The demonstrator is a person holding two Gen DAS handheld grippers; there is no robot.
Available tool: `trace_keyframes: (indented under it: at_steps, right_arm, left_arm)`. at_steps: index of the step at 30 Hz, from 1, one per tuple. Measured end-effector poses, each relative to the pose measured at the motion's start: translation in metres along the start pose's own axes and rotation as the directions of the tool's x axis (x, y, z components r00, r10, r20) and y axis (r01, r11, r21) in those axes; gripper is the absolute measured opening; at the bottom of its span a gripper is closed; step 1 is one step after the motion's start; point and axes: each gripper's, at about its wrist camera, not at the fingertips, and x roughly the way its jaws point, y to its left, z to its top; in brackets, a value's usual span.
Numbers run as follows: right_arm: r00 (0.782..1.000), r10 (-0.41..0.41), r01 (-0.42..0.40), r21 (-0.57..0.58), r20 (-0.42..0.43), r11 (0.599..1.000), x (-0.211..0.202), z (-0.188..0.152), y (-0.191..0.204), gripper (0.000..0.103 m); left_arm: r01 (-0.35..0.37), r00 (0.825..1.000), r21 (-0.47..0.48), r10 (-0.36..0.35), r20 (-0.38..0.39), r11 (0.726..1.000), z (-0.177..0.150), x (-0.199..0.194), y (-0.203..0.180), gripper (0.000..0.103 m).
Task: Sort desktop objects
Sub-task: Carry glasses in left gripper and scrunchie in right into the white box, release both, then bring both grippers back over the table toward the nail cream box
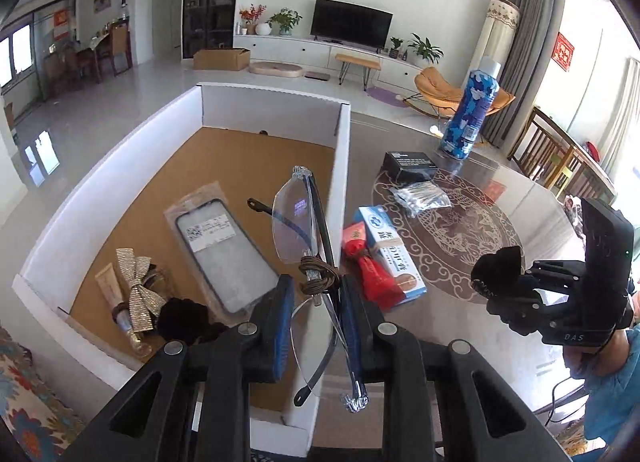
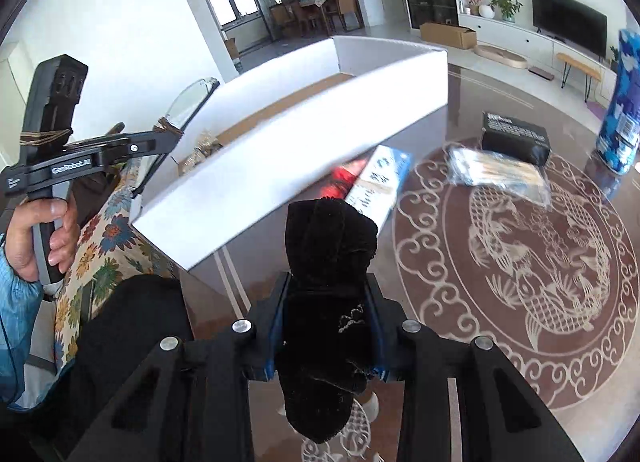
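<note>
Now the left claw point(image 1: 314, 298) is clamped on the rimless glasses point(image 1: 298, 229), held above the right wall of the white box point(image 1: 340, 141). Right of this box, the right claw point(image 2: 328, 302) is clamped on 1 black velvet pouch point(image 2: 328, 262) above the counter point(image 2: 440, 294).

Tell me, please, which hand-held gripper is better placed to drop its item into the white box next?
Left: its hand-held gripper holds the glasses above the white box, whereas the right one holds its black pouch over the table.

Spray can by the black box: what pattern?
Blue camouflage with a white cap on the spray can; clearest in the left wrist view.
</note>
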Motion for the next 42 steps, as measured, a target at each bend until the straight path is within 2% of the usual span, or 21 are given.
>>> trace_keyframes:
  at_steps: [3,6,10,16,22,24,25,26,27,28,29,33,36,39,42]
  right_arm:
    - [0.996,0.068,-0.064,-0.068,0.051,0.996,0.008,0.046,0.041,0.035]
    - [0.989,0.125,-0.114,-0.126,0.078,0.985,0.021,0.082,0.079,0.035]
    - [0.987,0.123,-0.102,-0.186,0.102,0.977,0.057,0.116,0.109,0.035]
    - [0.997,0.062,-0.056,-0.129,0.038,0.99,0.134,0.141,0.102,0.035]
    - [0.999,0.038,-0.037,-0.102,0.01,0.994,0.168,0.156,0.097,0.036]
    - [0.999,0.03,-0.029,-0.097,0.011,0.995,0.175,0.159,0.098,0.039]
    - [1.0,0.014,-0.012,-0.098,0.015,0.995,0.178,0.161,0.097,0.046]
    - [1.0,0.007,-0.006,-0.094,0.009,0.996,0.184,0.164,0.097,0.056]
    - [1.0,0.011,-0.01,-0.083,0.006,0.997,0.187,0.165,0.096,0.085]
    - [0.999,0.03,-0.029,-0.062,0.013,0.998,0.187,0.165,0.093,0.098]
    - [0.998,0.054,-0.053,-0.04,0.032,0.998,0.186,0.165,0.09,0.098]
    - [0.991,0.084,-0.085,0.012,0.104,0.996,0.165,0.157,0.077,0.098]
    - [0.984,0.058,-0.064,0.03,0.169,0.997,0.138,0.136,0.06,0.098]
    - [0.973,-0.018,0.007,0.05,0.23,0.999,0.105,0.099,0.033,0.099]
    - [0.96,-0.153,0.131,0.108,0.236,0.985,0.075,0.053,-0.013,0.102]
  left_arm:
    - [-0.068,0.998,-0.043,0.068,0.002,0.997,0.011,-0.008,0.04,0.023]
    - [-0.138,0.99,-0.051,0.138,0.004,0.989,0.016,-0.012,0.064,0.023]
    - [-0.205,0.979,-0.06,0.206,0.01,0.977,0.021,-0.004,0.082,0.023]
    - [-0.295,0.955,-0.047,0.295,-0.022,0.954,0.029,0.029,0.1,0.023]
    - [-0.33,0.943,-0.007,0.329,-0.061,0.944,0.036,0.06,0.108,0.023]
    - [-0.337,0.939,-0.008,0.335,-0.083,0.942,0.037,0.066,0.11,0.025]
    - [-0.341,0.935,-0.01,0.338,-0.107,0.94,0.037,0.072,0.111,0.026]
    - [-0.343,0.932,-0.011,0.338,-0.133,0.939,0.038,0.077,0.113,0.035]
    - [-0.349,0.927,-0.008,0.344,-0.149,0.937,0.036,0.08,0.113,0.047]
    - [-0.361,0.921,-0.004,0.356,-0.158,0.932,0.034,0.082,0.114,0.08]
    - [-0.374,0.918,0.001,0.37,-0.146,0.928,0.032,0.082,0.112,0.096]
    - [-0.39,0.916,0.003,0.389,-0.097,0.921,0.021,0.073,0.107,0.096]
    - [-0.39,0.92,-0.013,0.389,-0.047,0.921,0.015,0.063,0.095,0.096]
    - [-0.357,0.934,-0.008,0.357,0.032,0.934,0.009,0.04,0.067,0.096]
    - [-0.298,0.95,0.042,0.293,0.107,0.954,0.003,0.021,0.022,0.097]
